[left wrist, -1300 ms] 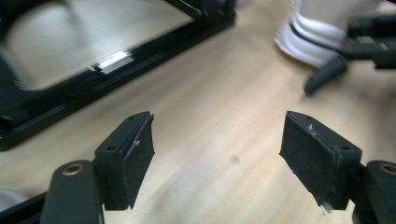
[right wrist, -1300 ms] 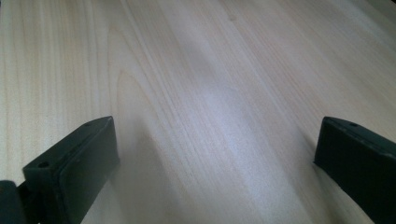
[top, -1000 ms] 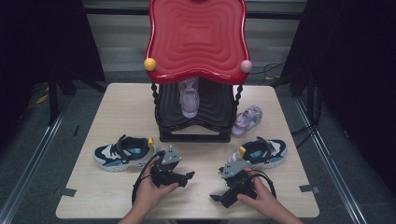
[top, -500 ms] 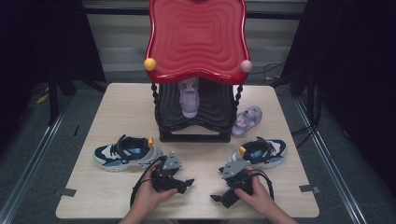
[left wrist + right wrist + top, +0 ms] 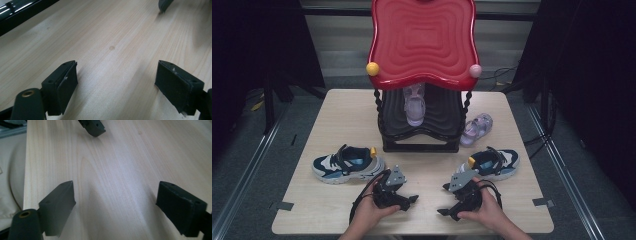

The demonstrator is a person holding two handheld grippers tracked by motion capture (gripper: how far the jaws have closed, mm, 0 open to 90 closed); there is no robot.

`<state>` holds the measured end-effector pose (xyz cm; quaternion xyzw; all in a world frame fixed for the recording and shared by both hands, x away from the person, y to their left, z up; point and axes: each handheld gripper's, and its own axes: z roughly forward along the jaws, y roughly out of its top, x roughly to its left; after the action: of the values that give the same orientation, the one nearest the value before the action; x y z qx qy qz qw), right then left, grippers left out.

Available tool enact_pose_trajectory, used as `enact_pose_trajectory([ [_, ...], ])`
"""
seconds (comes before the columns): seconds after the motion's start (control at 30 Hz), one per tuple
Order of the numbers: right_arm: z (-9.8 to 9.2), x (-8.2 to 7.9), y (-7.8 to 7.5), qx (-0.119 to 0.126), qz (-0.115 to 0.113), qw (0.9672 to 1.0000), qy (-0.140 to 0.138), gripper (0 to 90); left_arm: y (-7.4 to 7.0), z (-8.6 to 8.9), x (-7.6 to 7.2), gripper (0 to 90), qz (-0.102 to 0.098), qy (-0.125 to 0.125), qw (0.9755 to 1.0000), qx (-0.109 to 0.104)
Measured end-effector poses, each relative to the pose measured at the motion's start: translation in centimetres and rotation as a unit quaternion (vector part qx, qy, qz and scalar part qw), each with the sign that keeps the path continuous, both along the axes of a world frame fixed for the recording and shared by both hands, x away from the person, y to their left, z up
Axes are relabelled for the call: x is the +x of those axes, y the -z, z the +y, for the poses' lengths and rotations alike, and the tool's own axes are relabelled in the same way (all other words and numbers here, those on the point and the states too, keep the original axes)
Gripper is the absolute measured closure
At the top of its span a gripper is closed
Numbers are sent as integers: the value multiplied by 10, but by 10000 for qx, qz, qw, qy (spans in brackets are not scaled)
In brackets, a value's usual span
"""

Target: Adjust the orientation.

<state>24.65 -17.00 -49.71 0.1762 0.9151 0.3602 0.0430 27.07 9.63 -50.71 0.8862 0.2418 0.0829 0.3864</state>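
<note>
My left gripper (image 5: 410,201) lies low over the table near its front edge, held by a hand and pointing right. Its jaws have just been opening and stand open over bare wood (image 5: 117,65). My right gripper (image 5: 443,200) faces it from the right and points left. Its jaws have just been closing a little but remain open with nothing between them (image 5: 116,184). The two sets of fingertips are a short gap apart. A blue and white sneaker (image 5: 346,163) lies at the left, and its pair (image 5: 493,162) lies at the right.
A black shoe rack (image 5: 422,131) with a red wavy top (image 5: 422,42) stands at the table's middle back, with a purple sandal (image 5: 414,105) on its shelf. A second purple sandal (image 5: 476,129) lies to the right of the rack. The wooden table (image 5: 342,115) ends just behind both hands.
The left gripper has shifted slightly back toward the near edge. The right hand has kept still. Shoes and rack have not moved.
</note>
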Motion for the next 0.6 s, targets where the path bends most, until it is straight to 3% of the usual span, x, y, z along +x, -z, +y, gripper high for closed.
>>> enact_pose_trajectory([
  [0.07,1,-2,-4,-90,-43,9999,-62,178,0,0,0,160,9,21,10000,13],
  [0.37,-1,1,-26,-344,182,9991,-137,192,1,-2,-2,155,-29,20,10000,2],
  [0.6,-8,7,-56,-649,278,9974,-153,229,1,-2,-1,148,-37,39,10000,17],
])
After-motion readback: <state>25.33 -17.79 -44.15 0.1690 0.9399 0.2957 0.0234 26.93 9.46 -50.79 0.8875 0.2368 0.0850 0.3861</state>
